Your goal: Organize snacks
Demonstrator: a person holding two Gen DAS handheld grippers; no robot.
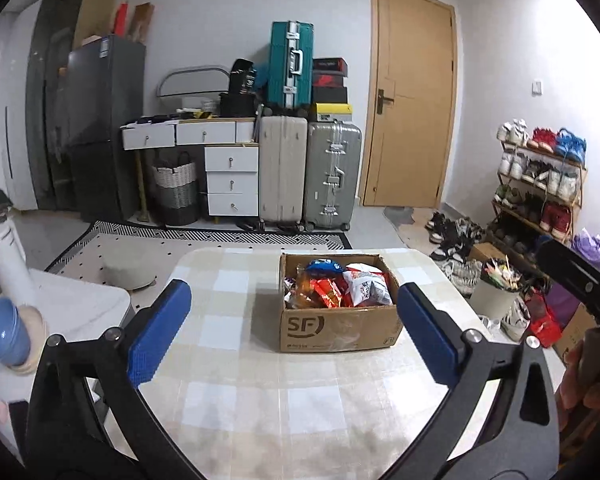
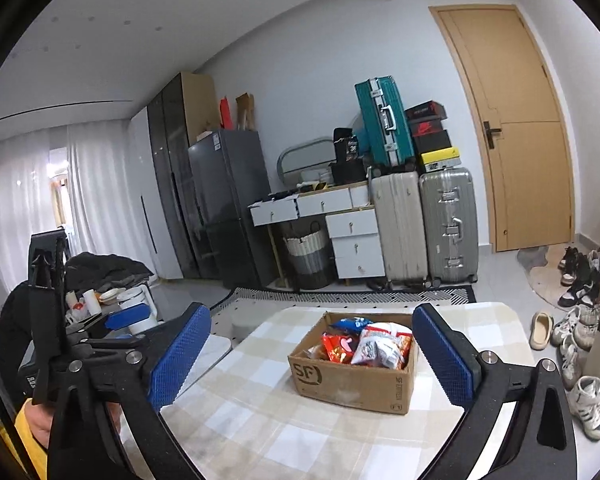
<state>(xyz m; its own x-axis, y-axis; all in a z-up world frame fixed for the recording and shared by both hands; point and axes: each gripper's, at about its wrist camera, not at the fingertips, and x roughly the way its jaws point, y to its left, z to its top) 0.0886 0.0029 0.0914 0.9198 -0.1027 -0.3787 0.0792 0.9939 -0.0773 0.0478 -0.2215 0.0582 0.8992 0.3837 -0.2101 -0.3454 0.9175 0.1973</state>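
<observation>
A brown cardboard box marked SF (image 1: 340,330) stands on the checked table (image 1: 300,400), filled with several snack packets (image 1: 340,286) in red, white and blue. My left gripper (image 1: 294,336) is open and empty, held above the table just in front of the box. In the right wrist view the same box (image 2: 352,380) and its snack packets (image 2: 366,346) sit ahead. My right gripper (image 2: 314,360) is open and empty, also short of the box. The left gripper (image 2: 126,318) shows at the left of that view.
A low white side table (image 1: 72,312) with a blue cup (image 1: 4,332) and a white bottle (image 1: 8,264) stands left of the table. A white bin (image 1: 496,292), shoes and a shoe rack (image 1: 540,184) are at the right. Suitcases (image 1: 312,172), drawers and a door are behind.
</observation>
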